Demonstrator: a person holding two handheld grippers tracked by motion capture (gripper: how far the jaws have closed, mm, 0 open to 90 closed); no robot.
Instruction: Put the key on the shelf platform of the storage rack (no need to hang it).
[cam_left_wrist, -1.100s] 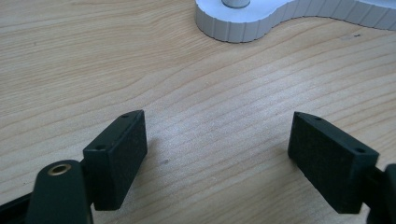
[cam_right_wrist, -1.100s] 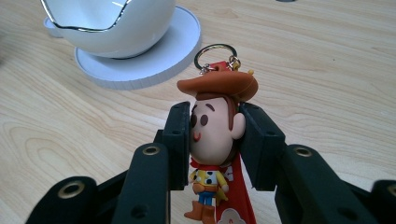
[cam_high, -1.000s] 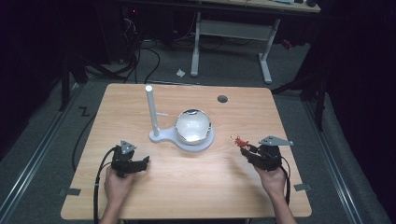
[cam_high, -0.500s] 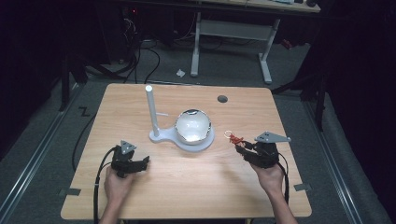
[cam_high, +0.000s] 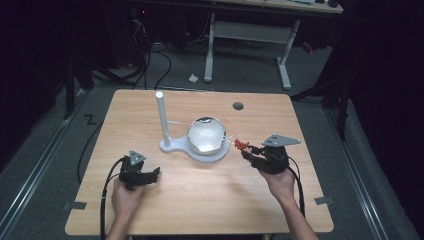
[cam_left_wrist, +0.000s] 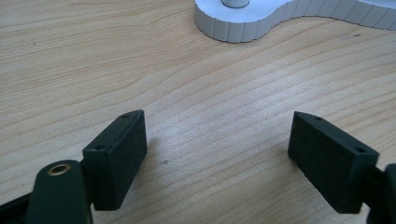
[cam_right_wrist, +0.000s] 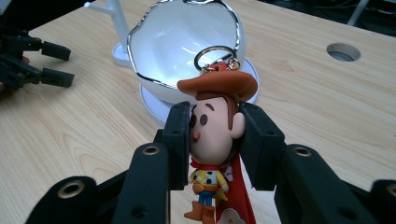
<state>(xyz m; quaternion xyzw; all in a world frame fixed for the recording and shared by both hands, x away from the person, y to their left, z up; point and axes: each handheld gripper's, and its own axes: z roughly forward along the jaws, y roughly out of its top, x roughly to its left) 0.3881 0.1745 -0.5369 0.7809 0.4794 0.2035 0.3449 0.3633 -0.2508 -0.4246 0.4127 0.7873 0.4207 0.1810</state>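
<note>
A small cowboy figure keychain (cam_right_wrist: 214, 135) with a brown hat, a metal ring and a red strap is clamped by its head in my right gripper (cam_right_wrist: 214, 140). In the high view that right gripper (cam_high: 248, 153) hangs just right of the white bowl (cam_high: 206, 135), with the keychain (cam_high: 241, 145) pointing at it. The bowl sits on a white stand (cam_high: 176, 148) with an upright post (cam_high: 161, 115). My left gripper (cam_high: 152, 174) rests low at the front left with its jaws wide apart and nothing between its pads (cam_left_wrist: 116, 154). The stand's base (cam_left_wrist: 261, 21) lies ahead of the left gripper.
The wooden table (cam_high: 150, 210) has a round cable hole (cam_high: 238, 106) at the back right. Dark floor, cables and a desk frame (cam_high: 245, 40) lie beyond the far edge. Bare wood spreads across the front between the two hands.
My right gripper has lifted and moved left toward the bowl, carrying the keychain. The left gripper has stayed put.
</note>
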